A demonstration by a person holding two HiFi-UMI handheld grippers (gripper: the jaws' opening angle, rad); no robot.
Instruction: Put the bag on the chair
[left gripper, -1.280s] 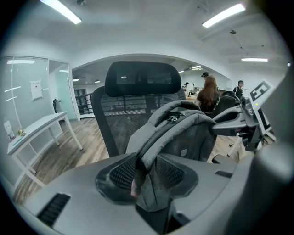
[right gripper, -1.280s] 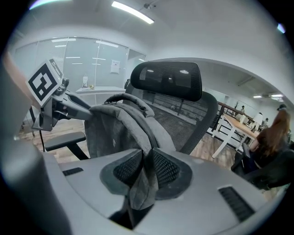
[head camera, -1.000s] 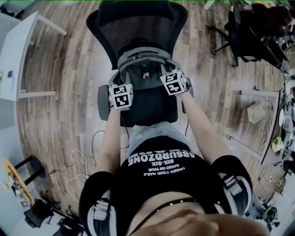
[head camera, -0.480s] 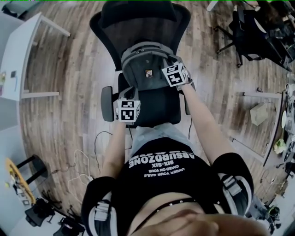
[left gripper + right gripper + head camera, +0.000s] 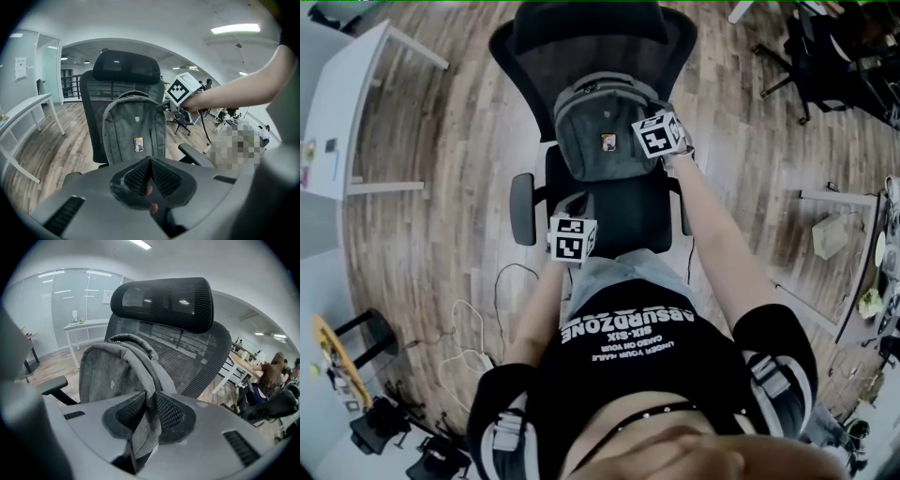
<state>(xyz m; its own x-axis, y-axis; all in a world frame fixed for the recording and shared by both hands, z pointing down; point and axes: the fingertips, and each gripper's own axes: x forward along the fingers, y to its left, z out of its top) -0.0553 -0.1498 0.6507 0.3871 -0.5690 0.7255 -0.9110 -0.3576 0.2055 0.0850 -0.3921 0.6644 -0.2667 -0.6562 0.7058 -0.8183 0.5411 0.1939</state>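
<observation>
A grey backpack point(image 5: 602, 131) stands upright on the seat of the black mesh office chair point(image 5: 581, 42) and leans on its backrest. My right gripper point(image 5: 647, 120) is at the bag's right side, shut on a grey strap point(image 5: 149, 420) that runs between its pads. My left gripper point(image 5: 577, 210) is drawn back over the seat's front edge, apart from the bag, shut with nothing in it. In the left gripper view the backpack point(image 5: 133, 131) fills the middle, and the right gripper's marker cube point(image 5: 183, 90) is beside its top.
The chair's armrests point(image 5: 523, 208) flank the seat. A white table point(image 5: 337, 112) stands at the left, with cables point(image 5: 478, 328) on the wooden floor below it. Another black office chair point(image 5: 834, 56) is at the upper right, and a desk frame point(image 5: 844, 244) at the right.
My left gripper has let go of the bag, pulled back towards the person and shut. The bag has moved further back against the backrest. The right gripper keeps its hold.
</observation>
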